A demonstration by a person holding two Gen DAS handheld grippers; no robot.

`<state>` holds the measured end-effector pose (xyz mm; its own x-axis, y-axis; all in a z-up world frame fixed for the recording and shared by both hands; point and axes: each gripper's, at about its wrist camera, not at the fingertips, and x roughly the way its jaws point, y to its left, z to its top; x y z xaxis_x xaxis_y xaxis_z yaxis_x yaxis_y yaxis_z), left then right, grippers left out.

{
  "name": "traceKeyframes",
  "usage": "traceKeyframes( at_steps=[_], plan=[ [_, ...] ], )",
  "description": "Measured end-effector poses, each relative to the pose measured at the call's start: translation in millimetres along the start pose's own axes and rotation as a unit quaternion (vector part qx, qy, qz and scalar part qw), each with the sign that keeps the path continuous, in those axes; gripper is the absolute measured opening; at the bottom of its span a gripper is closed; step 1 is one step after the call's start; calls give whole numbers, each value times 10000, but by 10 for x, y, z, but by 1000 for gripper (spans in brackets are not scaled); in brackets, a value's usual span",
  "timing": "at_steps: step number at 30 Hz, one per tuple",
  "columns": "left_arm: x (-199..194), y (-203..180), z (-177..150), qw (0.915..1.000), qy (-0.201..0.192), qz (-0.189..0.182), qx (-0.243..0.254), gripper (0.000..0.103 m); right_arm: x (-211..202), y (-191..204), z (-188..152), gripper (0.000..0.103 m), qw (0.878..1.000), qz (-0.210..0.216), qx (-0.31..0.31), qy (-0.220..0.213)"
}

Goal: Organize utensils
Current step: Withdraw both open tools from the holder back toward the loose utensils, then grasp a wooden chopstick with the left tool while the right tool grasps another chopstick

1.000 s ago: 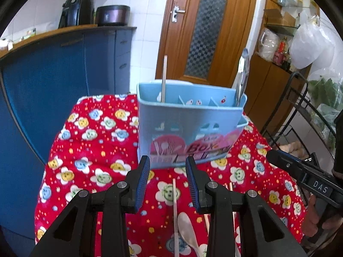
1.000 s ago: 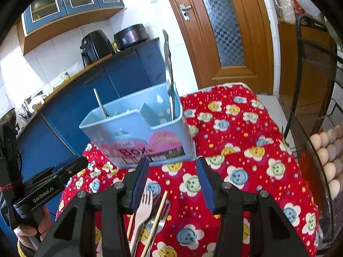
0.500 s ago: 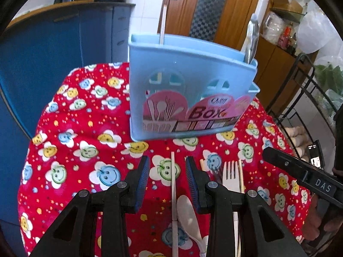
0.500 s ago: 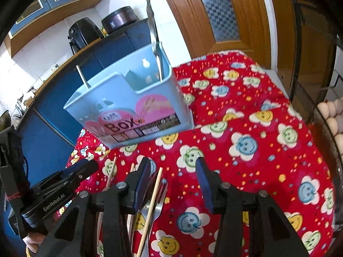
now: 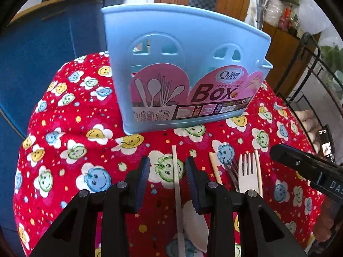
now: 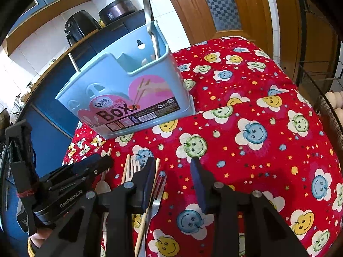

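Observation:
A light blue chopsticks box [image 5: 188, 68] stands on the red flowered cloth [image 5: 70, 141]; it also shows in the right wrist view [image 6: 128, 92], with a metal utensil [image 6: 146, 2] and a chopstick [image 6: 72, 62] standing in it. My left gripper [image 5: 167, 175] is open, low over the cloth, its jaws either side of a white chopstick [image 5: 176, 175]. A white spoon [image 5: 196, 220], wooden chopsticks [image 5: 215, 169], a pale fork [image 5: 247, 175] and a dark fork [image 5: 231, 171] lie to its right. My right gripper [image 6: 173, 180] is open and empty, beside a metal fork [image 6: 157, 197] and a chopstick [image 6: 148, 205].
Blue kitchen cabinets [image 5: 42, 49] stand to the left, a wooden door [image 6: 218, 6] behind. A black wire rack [image 5: 310, 68] stands at the table's right; eggs [image 6: 334, 100] sit in it. The cloth's right half [image 6: 268, 141] carries no utensils.
Both grippers have come down and forward toward the utensils lying in front of the box. The left jaws now straddle the white chopstick. Both stay open.

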<state>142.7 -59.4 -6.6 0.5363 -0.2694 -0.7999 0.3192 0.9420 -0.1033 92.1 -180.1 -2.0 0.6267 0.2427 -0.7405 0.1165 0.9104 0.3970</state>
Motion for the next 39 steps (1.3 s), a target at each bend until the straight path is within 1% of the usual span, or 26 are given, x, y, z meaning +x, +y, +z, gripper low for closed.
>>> traceKeyframes(
  at_steps=[1,4,5,6,9,14,20,23,27,29,30,35,39],
  plan=[
    [14,-12,9,10000,4,23,43,34,9,-2,1,38,10000,5,0,7],
    [43,-38,31,9999,26,60,132,22,25,-13,-2,38,10000,23,1,26],
    [48,-42,34,9999,28,57,150,15,29,-16,-3,38,10000,29,3,34],
    [51,-44,37,9999,28,45,159,10,29,-20,-7,38,10000,33,15,38],
    [38,-24,48,9999,-8,-50,97,5,35,-24,-3,37,9999,111,56,62],
    [-71,40,61,9995,-252,-158,-92,4,74,-8,0,37,9996,218,73,157],
    [-275,136,68,9975,-581,-245,-313,4,193,27,0,34,9988,310,150,343],
    [-374,169,57,9962,-729,-295,-382,4,274,40,10,30,9980,384,204,465],
    [-490,210,50,9939,-928,-418,-416,4,349,28,16,20,9962,531,339,602],
    [-535,213,47,9932,-990,-451,-419,4,354,23,13,10,9962,525,357,589],
    [-551,219,45,9928,-1015,-472,-418,4,348,22,12,10,9964,528,347,573],
    [-638,215,50,9914,-1128,-505,-429,4,241,61,11,9,9974,560,232,394],
    [-712,223,44,9897,-1226,-549,-490,4,48,111,13,9,9986,510,53,125]
  ],
)
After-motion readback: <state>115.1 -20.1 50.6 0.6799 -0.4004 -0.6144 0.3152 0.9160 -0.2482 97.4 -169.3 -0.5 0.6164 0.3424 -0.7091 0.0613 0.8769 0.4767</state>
